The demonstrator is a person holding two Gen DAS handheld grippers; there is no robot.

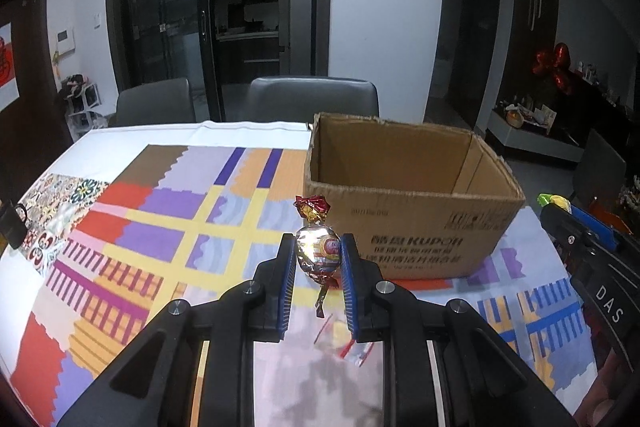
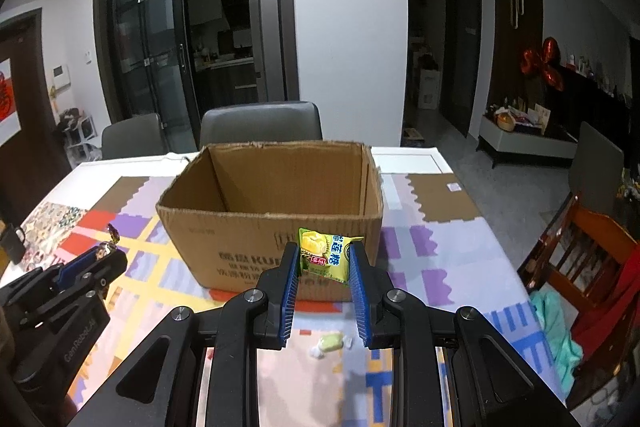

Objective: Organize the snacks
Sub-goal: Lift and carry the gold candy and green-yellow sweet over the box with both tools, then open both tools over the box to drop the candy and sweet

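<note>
My left gripper (image 1: 318, 251) is shut on a foil-wrapped candy (image 1: 318, 253) with red twisted ends, held above the table just left of the open cardboard box (image 1: 408, 227). My right gripper (image 2: 325, 259) is shut on a green-yellow durian candy packet (image 2: 324, 255), held in front of the box's (image 2: 240, 243) near wall. The left gripper also shows in the right wrist view (image 2: 102, 253) at the left. The right gripper's body shows in the left wrist view (image 1: 588, 231) at the right edge.
A colourful patterned cloth (image 1: 160, 227) covers the table. A clear wrapped candy (image 1: 352, 347) and a pale green candy (image 2: 330, 343) lie on it near me. Grey chairs (image 1: 312, 99) stand behind the table, a wooden chair (image 2: 584, 259) at the right. A black object (image 1: 14, 223) sits at the left edge.
</note>
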